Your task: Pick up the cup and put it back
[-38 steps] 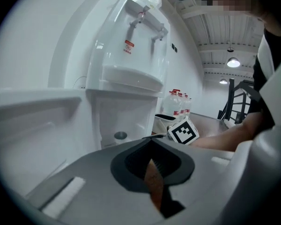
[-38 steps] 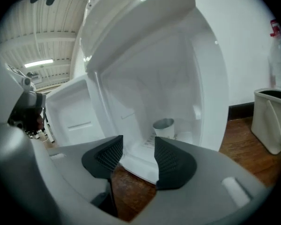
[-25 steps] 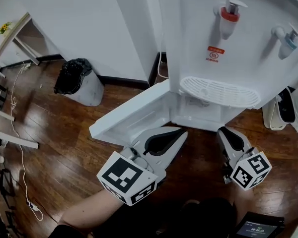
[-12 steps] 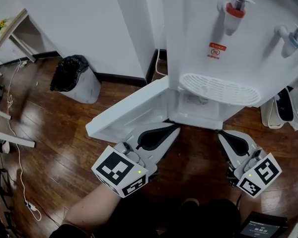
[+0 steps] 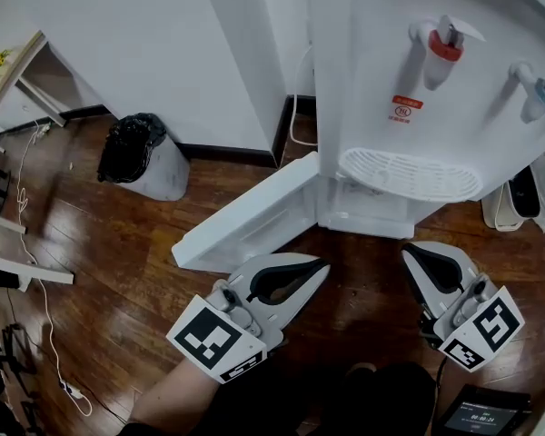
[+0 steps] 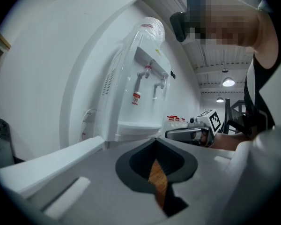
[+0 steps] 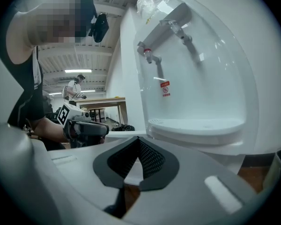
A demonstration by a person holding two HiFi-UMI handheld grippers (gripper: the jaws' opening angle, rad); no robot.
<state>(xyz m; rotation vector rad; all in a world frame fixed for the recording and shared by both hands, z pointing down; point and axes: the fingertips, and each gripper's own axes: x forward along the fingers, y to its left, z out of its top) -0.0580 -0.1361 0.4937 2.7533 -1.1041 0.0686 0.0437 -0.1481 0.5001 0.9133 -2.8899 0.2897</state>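
Observation:
No cup shows in any view. My left gripper (image 5: 318,267) hangs low over the wooden floor, just in front of the open lower door (image 5: 250,218) of the white water dispenser (image 5: 418,89). Its jaws are opening, and only a thin strip of floor shows between them (image 6: 154,149). My right gripper (image 5: 414,253) is shut with nothing in it, below the dispenser's drip tray (image 5: 404,173). Each gripper sees the other: the right gripper (image 6: 192,134) from the left, the left gripper (image 7: 84,125) from the right.
The red tap (image 5: 443,44) and the blue tap (image 5: 536,89) stick out above the tray. A bin with a black bag (image 5: 145,157) stands at the wall to the left. A white cable (image 5: 36,271) trails over the floor. White bags (image 5: 518,198) sit to the dispenser's right.
Both grippers have drawn back from the dispenser's lower cabinet toward the person. The left jaws no longer overlap the open door.

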